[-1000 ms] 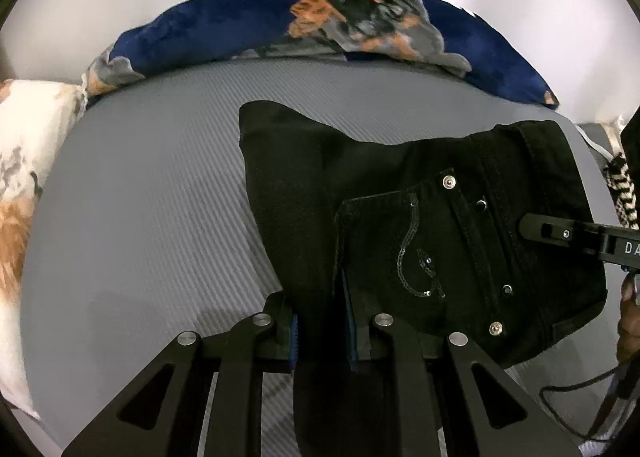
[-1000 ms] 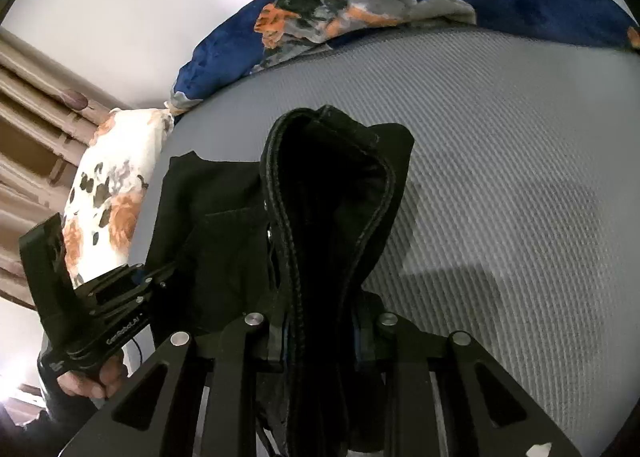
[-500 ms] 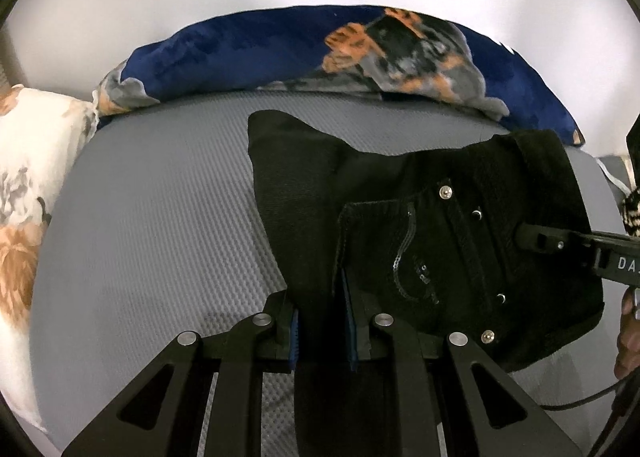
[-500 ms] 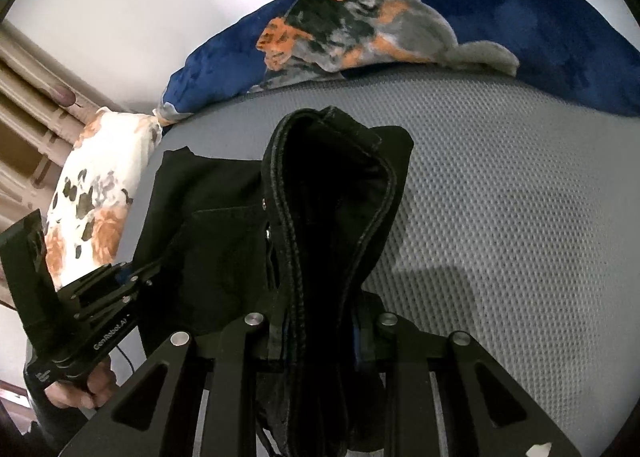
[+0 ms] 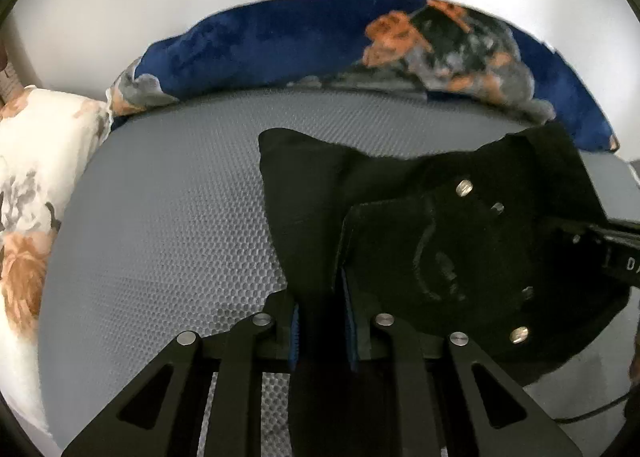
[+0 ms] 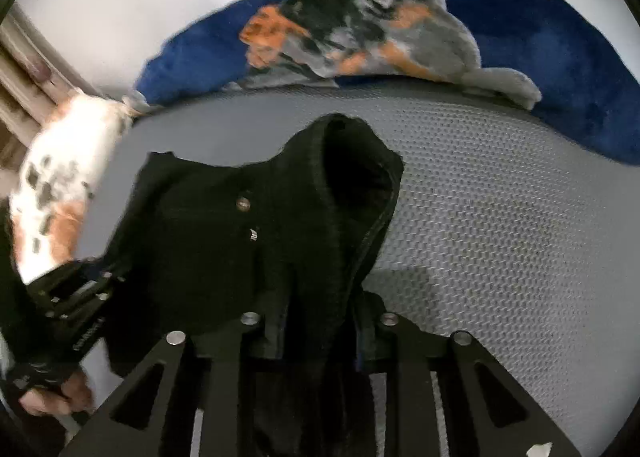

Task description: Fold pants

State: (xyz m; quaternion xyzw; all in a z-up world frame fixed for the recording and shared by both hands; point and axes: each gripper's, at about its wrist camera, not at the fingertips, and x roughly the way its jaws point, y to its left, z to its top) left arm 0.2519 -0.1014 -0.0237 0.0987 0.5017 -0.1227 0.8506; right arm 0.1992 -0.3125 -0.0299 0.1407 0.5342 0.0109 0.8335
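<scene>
On the grey mesh-textured bed (image 5: pixel 168 241), black denim pants (image 5: pixel 440 241) stretch between both grippers, left gripper (image 5: pixel 322 331) and right gripper (image 6: pixel 320 341) each pinching cloth, jaws just easing wider.

At about three o'clock in the left wrist view, the right gripper (image 5: pixel 616 245) bears white letters cut by the edge, of which only "D" reads clearly. At eight o'clock in the right wrist view, the print on the left gripper (image 6: pixel 86 337) is too blurred to read.

Your pants (image 5: pixel 420 225) are matt black denim with shiny metal rivets (image 5: pixel 464 188). The bed cover (image 5: pixel 168 225) under them is grey honeycomb-textured cloth; the blue blanket (image 5: pixel 260 45) looks plush.
</scene>
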